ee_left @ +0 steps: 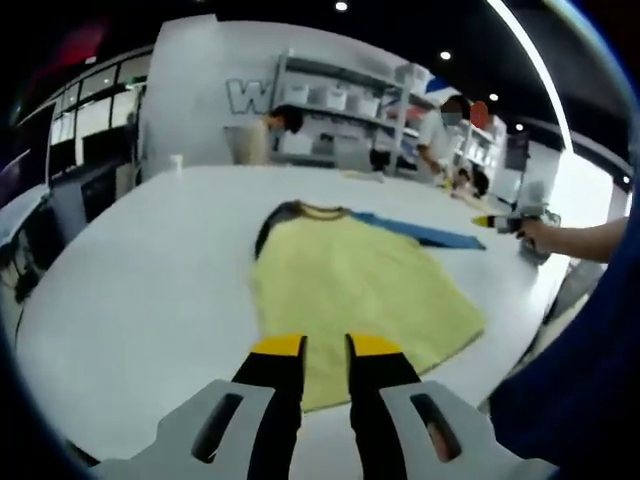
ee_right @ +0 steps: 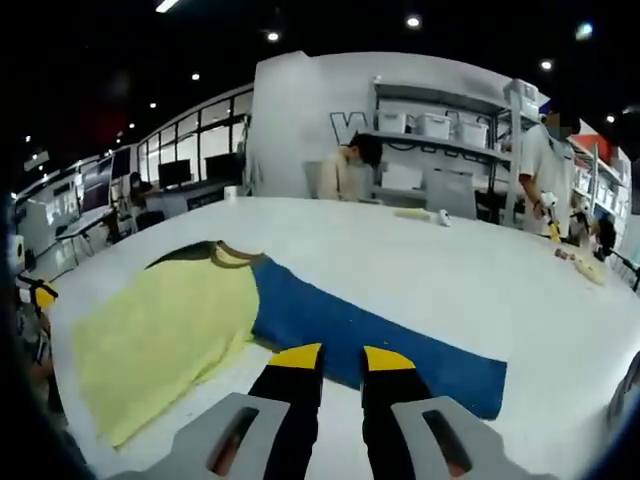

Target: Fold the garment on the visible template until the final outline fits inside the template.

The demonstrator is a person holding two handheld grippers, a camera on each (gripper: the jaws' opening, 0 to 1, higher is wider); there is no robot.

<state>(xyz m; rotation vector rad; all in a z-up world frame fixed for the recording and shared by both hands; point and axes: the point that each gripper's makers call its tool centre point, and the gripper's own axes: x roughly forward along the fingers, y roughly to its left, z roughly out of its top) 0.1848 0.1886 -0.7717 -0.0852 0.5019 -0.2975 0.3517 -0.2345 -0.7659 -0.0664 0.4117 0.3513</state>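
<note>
On the white tabletop (ee_left: 150, 270) lies a yellow garment (ee_left: 360, 285), spread flat with its dark-trimmed collar (ee_left: 300, 210) at the far end and its hem nearest the left gripper (ee_left: 326, 346). Left gripper view: the two yellow-tipped black jaws rise from the bottom edge with a narrow gap between them, holding nothing, their tips over the near hem of the garment; whether they touch the cloth cannot be told. Beyond the garment's right side a blue template (ee_left: 425, 232) shows as a thin strip, partly covered by the yellow cloth. At the right edge a person's forearm reaches in, the hand (ee_left: 535, 232) gripping the other gripper, whose yellow tip points toward the template's end.

Right gripper view: the right gripper (ee_right: 342, 358) has its jaws slightly apart and empty, their tips over the near edge of the blue template (ee_right: 380, 335), which runs as a long band across the tabletop (ee_right: 420, 250). The yellow garment (ee_right: 165, 335) lies to the left, overlapping the template's left end, with the collar (ee_right: 215, 252) at its far side.

Background, both views: shelving (ee_right: 440, 150) carrying white bins, and people standing behind the tabletop.
</note>
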